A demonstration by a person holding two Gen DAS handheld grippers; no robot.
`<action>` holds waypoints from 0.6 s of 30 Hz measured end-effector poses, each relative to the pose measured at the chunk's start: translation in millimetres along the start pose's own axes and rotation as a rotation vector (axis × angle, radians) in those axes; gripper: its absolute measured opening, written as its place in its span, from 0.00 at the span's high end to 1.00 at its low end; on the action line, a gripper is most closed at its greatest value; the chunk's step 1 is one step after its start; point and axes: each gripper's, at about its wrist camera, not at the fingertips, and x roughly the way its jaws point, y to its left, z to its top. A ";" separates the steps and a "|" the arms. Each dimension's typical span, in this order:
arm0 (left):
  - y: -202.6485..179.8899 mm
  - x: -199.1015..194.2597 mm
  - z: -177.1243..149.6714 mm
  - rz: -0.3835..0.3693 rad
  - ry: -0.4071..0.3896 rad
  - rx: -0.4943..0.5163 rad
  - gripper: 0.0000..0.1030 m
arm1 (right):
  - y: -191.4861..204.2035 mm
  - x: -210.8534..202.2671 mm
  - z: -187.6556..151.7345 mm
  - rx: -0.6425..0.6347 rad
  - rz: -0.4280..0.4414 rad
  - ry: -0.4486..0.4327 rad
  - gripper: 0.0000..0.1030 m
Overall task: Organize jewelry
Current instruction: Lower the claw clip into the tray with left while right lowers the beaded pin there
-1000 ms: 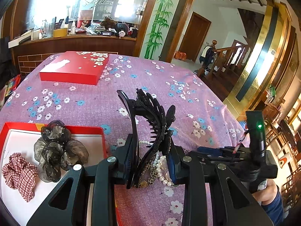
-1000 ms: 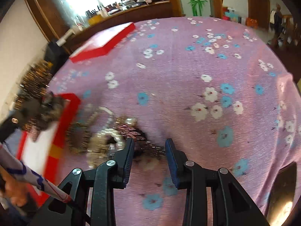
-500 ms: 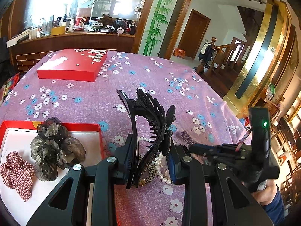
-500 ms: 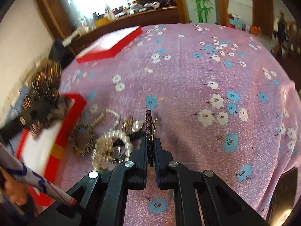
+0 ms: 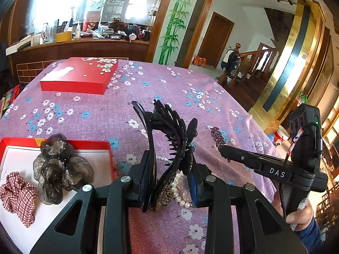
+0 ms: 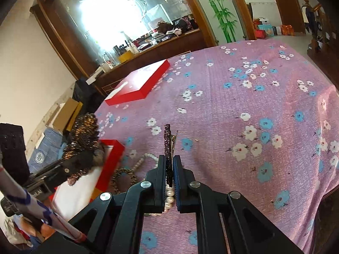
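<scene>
Left hand-held gripper (image 5: 169, 182), lower centre of the left wrist view: jaws clamped on a large black claw hair clip (image 5: 167, 139), which stands upright between the pads above the purple floral cloth covering the surface (image 5: 148, 89). Right hand-held gripper (image 6: 169, 175), lower centre of the right wrist view: jaws together on a slim glittery purple hair clip (image 6: 167, 144), held edge-on and clear of the cloth; the same clip shows at the gripper's tip at centre right of the left wrist view.

Risks, as a judgement. The slim clip is pinched only at its lower end, so a quick swing toward the box could twist it out of the pads. The claw clip is gripped across curved, springy arms; any loosening could let it pivot or fall onto the pearl strand (image 5: 180, 188) lying on the cloth directly below. Both grippers sit close together near the box, so a crossing path could knock one against the other.

Containers. Open red box with white lining (image 5: 89, 144), lower left of the left wrist view: holds a dark sheer flower scrunchie (image 5: 61, 167) and a red plaid scrunchie (image 5: 18, 194), touching each other. Red box lid (image 5: 78, 75), upper left, lies flat and apart. A leopard-print band (image 6: 125, 177) and the pearls are outside the box, just beside its right wall.
</scene>
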 end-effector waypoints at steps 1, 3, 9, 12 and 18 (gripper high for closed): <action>0.1 0.3 -0.2 -0.005 0.002 0.000 0.71 | 1.1 0.3 -0.6 -0.003 0.005 0.002 0.93; 0.0 0.4 -0.1 -0.009 0.002 -0.001 0.71 | 4.4 -0.7 -1.2 -0.005 0.009 -0.004 0.93; -1.1 4.6 -1.7 -0.004 0.012 0.008 0.71 | 6.7 -1.2 -0.8 -0.008 0.029 -0.012 0.93; 0.2 8.3 -2.3 0.004 0.023 0.007 0.71 | 6.1 0.5 -0.8 0.002 0.043 -0.006 0.93; 2.1 5.3 -1.3 -0.006 0.017 -0.005 0.71 | 7.5 0.7 -0.2 -0.005 0.042 -0.012 0.93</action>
